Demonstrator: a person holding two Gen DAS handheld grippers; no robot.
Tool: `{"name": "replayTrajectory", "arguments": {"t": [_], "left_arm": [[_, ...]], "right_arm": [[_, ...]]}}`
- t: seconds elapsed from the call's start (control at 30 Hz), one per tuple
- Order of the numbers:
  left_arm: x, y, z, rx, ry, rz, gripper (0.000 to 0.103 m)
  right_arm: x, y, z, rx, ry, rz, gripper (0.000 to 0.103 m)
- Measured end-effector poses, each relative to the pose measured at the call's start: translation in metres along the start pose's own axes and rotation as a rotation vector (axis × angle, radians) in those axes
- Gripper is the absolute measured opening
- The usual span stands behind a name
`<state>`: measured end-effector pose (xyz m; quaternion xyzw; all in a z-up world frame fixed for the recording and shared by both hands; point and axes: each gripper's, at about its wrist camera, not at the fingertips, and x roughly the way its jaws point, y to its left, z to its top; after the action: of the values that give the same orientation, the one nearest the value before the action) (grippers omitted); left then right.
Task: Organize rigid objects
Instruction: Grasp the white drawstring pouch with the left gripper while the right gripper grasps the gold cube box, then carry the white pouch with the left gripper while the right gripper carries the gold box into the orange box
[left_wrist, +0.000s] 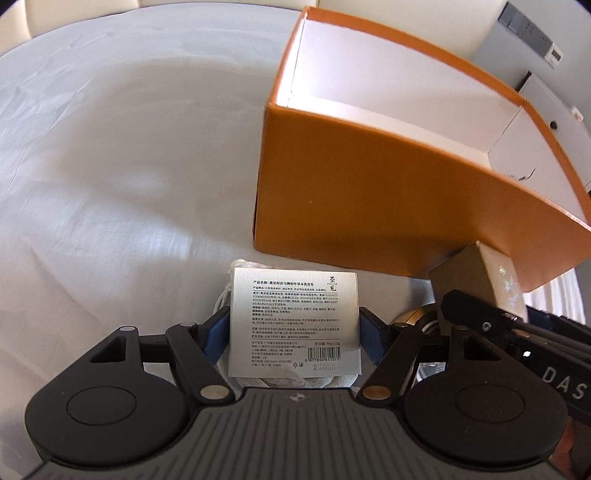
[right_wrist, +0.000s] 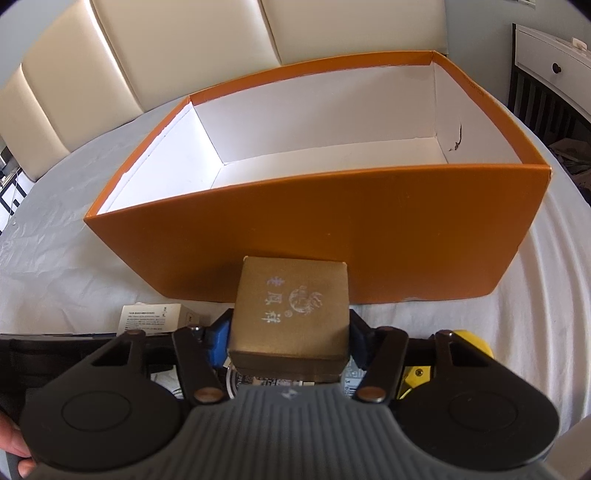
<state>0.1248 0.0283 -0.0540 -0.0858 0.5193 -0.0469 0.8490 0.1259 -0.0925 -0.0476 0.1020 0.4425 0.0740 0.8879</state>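
Observation:
My left gripper (left_wrist: 294, 334) is shut on a white soap package (left_wrist: 294, 325) with a printed label and a cloth pouch behind it, held in front of the orange box (left_wrist: 369, 199). My right gripper (right_wrist: 290, 341) is shut on a gold-brown square box (right_wrist: 291, 314) with silver characters, held close to the orange box's near wall (right_wrist: 332, 236). The gold box also shows in the left wrist view (left_wrist: 480, 273), to the right. The soap package shows in the right wrist view (right_wrist: 151, 317), to the left. The orange box is open, and its white inside shows nothing in it.
White cloth (left_wrist: 110, 166) covers the table. Cream padded chairs (right_wrist: 147, 44) stand behind the box. A white drawer unit (right_wrist: 554, 59) is at the far right. A yellow object (right_wrist: 472, 343) and a round tin (right_wrist: 236, 380) lie under my right gripper.

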Motion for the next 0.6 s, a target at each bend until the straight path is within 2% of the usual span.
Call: {"name": "replayTrajectory", "arguments": {"t": [0.3,0.6], "left_arm": [[-0.033,0.011,-0.007,0.011,-0.078,-0.059,0.081],[-0.068,-0.003,-0.005,0.064,-0.188,-0.109,0.081]], "right_arm": [[-0.013,0.002,0.001,-0.026,-0.019,-0.002,0.06],[-0.052,0.001,0.002,-0.067,-0.092,-0.012,0.059]]}}
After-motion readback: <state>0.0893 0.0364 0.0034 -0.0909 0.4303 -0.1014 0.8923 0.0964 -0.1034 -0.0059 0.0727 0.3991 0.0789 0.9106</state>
